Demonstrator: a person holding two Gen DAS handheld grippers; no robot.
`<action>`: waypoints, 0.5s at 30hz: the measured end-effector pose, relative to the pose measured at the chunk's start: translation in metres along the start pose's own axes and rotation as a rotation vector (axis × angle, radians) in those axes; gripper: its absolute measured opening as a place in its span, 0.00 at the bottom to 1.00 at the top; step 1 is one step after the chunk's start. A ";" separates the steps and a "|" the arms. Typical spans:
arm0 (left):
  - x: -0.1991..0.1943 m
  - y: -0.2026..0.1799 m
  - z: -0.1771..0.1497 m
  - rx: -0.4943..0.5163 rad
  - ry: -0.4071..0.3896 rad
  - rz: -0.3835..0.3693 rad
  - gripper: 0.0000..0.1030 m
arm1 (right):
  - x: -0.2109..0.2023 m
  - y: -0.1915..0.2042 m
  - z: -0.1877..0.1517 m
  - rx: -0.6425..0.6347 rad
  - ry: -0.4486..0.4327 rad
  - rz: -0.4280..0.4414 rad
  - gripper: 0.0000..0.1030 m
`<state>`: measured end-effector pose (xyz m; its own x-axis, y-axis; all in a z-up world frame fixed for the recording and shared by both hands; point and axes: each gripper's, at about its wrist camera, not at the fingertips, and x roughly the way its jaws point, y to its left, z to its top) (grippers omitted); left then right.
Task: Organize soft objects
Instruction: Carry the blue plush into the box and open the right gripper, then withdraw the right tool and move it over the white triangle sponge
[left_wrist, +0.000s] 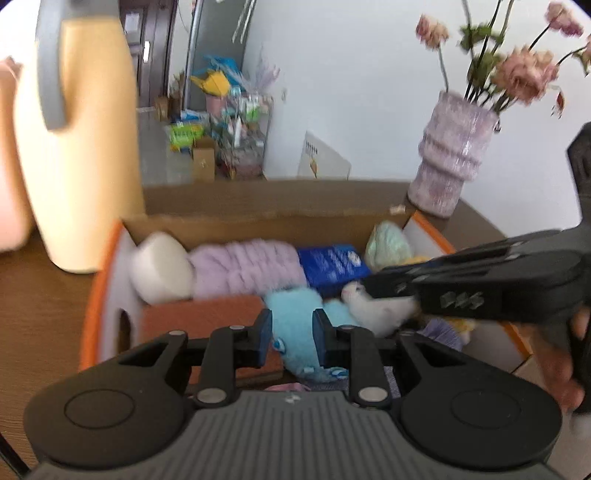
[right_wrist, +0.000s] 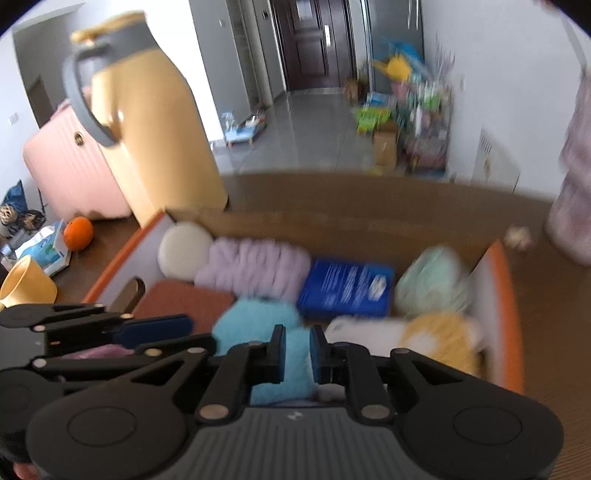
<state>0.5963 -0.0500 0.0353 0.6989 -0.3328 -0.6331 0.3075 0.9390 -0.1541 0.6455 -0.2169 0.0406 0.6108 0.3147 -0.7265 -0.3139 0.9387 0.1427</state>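
Note:
An orange-rimmed cardboard box (left_wrist: 99, 295) (right_wrist: 506, 295) on the wooden table holds soft things: a white cushion (left_wrist: 160, 267) (right_wrist: 184, 249), a lilac fluffy roll (left_wrist: 247, 267) (right_wrist: 255, 267), a blue pack (left_wrist: 332, 264) (right_wrist: 347, 286), a mint plush (left_wrist: 388, 242) (right_wrist: 430, 282), a rust-brown pad (left_wrist: 203, 317) (right_wrist: 181, 302), a turquoise plush (left_wrist: 291, 314) (right_wrist: 255, 325), a white plush (left_wrist: 380, 306) (right_wrist: 365, 330) and a yellow plush (right_wrist: 439, 338). My left gripper (left_wrist: 291, 338) hovers over the turquoise plush, jaws a little apart, empty. My right gripper (right_wrist: 297, 350) hovers above the box, jaws narrowly apart; it also shows from the side in the left wrist view (left_wrist: 373, 286).
A tall yellow jug (left_wrist: 77, 147) (right_wrist: 147, 133) stands behind the box's left corner. A lilac vase with pink flowers (left_wrist: 454, 155) stands at the back right. An orange (right_wrist: 77, 232), a yellow cup (right_wrist: 27, 282) and a pink suitcase (right_wrist: 70, 166) are to the left.

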 end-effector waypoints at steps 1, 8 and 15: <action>-0.013 -0.001 0.003 0.012 -0.024 0.020 0.23 | -0.014 0.001 0.003 -0.014 -0.023 -0.011 0.14; -0.113 -0.002 0.002 0.057 -0.211 0.236 0.26 | -0.116 -0.013 -0.006 -0.029 -0.166 -0.065 0.23; -0.176 -0.023 -0.026 0.085 -0.364 0.386 0.77 | -0.198 -0.010 -0.055 -0.105 -0.365 -0.175 0.74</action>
<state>0.4492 -0.0107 0.1301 0.9454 0.0129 -0.3257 0.0242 0.9937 0.1095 0.4879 -0.2962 0.1459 0.8732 0.1987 -0.4450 -0.2433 0.9689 -0.0448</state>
